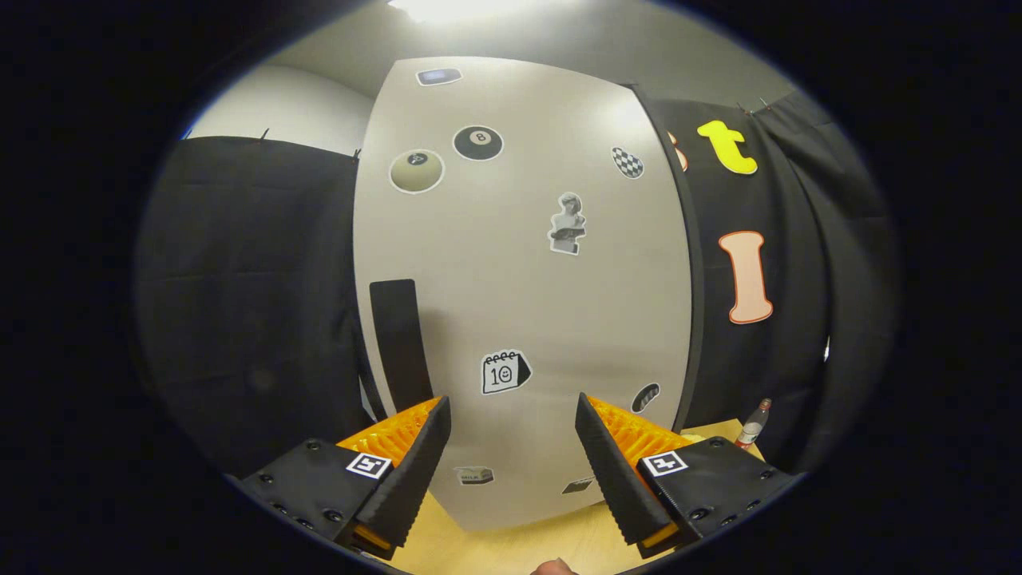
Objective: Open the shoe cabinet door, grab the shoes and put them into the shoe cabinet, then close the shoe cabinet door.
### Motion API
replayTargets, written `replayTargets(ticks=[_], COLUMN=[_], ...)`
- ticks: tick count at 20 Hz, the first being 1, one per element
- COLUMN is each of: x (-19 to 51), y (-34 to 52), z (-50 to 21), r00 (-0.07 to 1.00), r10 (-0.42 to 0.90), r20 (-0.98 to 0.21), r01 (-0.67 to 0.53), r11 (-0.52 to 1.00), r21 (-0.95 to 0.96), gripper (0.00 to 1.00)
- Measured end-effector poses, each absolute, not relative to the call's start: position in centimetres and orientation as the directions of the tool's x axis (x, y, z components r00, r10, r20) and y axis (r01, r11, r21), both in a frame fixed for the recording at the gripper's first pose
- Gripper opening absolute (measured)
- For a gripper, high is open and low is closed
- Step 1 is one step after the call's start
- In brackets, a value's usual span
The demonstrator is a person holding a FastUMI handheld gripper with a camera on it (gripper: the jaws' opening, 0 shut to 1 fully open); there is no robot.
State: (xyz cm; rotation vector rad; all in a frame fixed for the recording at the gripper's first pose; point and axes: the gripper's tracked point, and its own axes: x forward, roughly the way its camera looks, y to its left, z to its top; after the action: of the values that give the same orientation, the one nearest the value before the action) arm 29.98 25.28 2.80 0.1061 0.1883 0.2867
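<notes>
gripper (pixel 513 455): your fingers are spread wide, grasping nothing
shoe cabinet door (pixel 523 287): closed, right ahead of you, stickers all over it
handle (pixel 399 339): dark vertical bar on the door's left, just beyond your left finger
bottle (pixel 753 424): far right on the wooden surface (pixel 511 547)

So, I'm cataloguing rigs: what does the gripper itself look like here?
The gripper has two wedge-shaped fingers with ribbed pads. Each sits on a black block with visible screws and a small square black-and-white marker tag. No cable or sleeve is visible. The fingers are spread apart, facing the stickered shoe cabinet door.
</notes>
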Motion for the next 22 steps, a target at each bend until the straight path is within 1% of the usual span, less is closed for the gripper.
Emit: replayTargets(ticks=[5,12,16,22], x=[28.1,24.0,20.9,17.8], y=[23.4,17.0,13.8,11.8], z=[3.2,3.9,2.6,-0.4], r00=[0.947,0.977,0.993,0.996], r10=[0.281,0.190,0.113,0.073], r20=[-0.158,-0.096,-0.041,-0.051], r01=[-0.262,-0.180,-0.110,-0.069], r11=[0.956,0.979,0.991,0.995], r21=[0.131,0.098,0.073,0.070], gripper=[0.98,0.98,0.98,0.98])
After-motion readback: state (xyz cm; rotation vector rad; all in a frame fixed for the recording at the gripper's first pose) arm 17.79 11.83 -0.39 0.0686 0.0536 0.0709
